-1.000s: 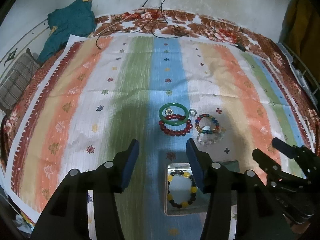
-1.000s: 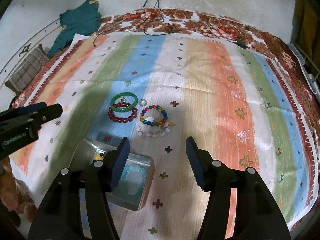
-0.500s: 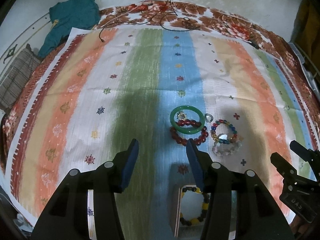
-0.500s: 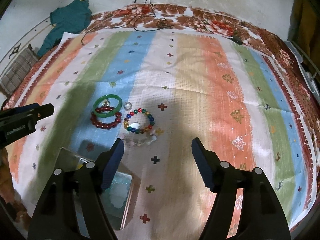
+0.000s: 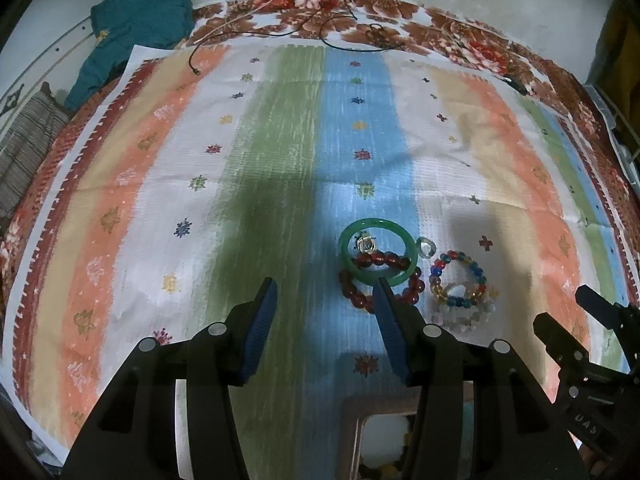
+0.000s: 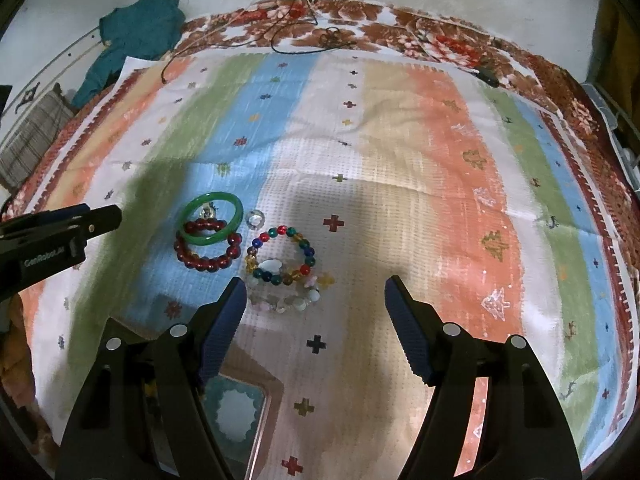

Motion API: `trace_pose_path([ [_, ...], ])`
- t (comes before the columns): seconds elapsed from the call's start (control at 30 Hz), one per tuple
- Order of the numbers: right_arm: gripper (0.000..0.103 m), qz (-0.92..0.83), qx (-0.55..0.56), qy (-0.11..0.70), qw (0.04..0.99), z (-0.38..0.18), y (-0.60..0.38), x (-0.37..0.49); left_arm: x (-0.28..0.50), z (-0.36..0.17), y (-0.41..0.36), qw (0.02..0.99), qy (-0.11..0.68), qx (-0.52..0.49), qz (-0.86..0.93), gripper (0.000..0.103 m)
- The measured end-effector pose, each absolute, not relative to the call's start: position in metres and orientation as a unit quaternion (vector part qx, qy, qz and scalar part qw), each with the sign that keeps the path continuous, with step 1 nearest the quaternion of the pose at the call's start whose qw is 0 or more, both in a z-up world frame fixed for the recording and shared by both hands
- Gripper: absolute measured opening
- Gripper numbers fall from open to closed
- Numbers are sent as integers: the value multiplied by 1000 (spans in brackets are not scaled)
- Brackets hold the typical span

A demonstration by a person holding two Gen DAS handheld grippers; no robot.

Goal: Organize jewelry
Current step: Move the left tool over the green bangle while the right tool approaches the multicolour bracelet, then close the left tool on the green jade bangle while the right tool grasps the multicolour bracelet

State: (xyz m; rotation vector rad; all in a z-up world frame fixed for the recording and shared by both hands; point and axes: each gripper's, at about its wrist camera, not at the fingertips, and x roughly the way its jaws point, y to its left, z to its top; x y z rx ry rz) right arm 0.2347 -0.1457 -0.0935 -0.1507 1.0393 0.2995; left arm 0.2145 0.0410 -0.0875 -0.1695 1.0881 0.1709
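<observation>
On the striped cloth a green bangle [image 5: 345,245] [image 6: 211,197] overlaps a red bead bracelet [image 5: 354,294] [image 6: 200,262]. Right of them lie a small clear ring [image 5: 426,246] [image 6: 255,219], a multicoloured bead bracelet [image 5: 438,270] [image 6: 306,248] and a pale bead bracelet [image 5: 460,320] [image 6: 280,304]. My left gripper [image 5: 324,282] [image 6: 100,220] hovers open just left of the red beads, holding nothing. My right gripper [image 6: 316,280] [image 5: 560,304] stands open wide above the pale bracelet, not touching it. A partitioned box [image 5: 352,412] [image 6: 264,392] holding bracelets lies at the near edge.
A teal garment [image 5: 140,20] and a plaid cushion [image 5: 28,140] lie at the far left. Black cables [image 5: 340,36] trail over the floral blanket [image 5: 460,36] at the back. The cloth's right border [image 6: 616,240] curves near the frame edge.
Both grippers have moved forward and down toward the jewelry pile, and the box has slid to the bottom of both views. The right jaws have widened.
</observation>
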Motion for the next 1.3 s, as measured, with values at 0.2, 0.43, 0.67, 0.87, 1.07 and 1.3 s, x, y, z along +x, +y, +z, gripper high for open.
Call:
trace_pose_path([
  [0.2, 71, 145, -79, 499, 851, -100, -140, 242, 227, -97, 42, 844, 525, -77, 79, 50],
  [0.43, 71, 144, -72, 511, 844, -109, -139, 252, 239, -110, 44, 837, 536, -75, 78, 50],
  [0.67, 71, 138, -72, 523, 838, -121, -139, 263, 249, -121, 44, 835, 541, -71, 70, 50],
  [0.87, 71, 135, -69, 533, 832, -131, -138, 273, 257, -130, 46, 831, 547, -72, 68, 50],
  [1.07, 71, 136, -77, 541, 826, -140, -133, 282, 266, -140, 48, 826, 554, -76, 68, 50],
  [1.3, 65, 140, -86, 550, 819, -152, -126, 292, 277, -150, 45, 819, 565, -78, 59, 45],
])
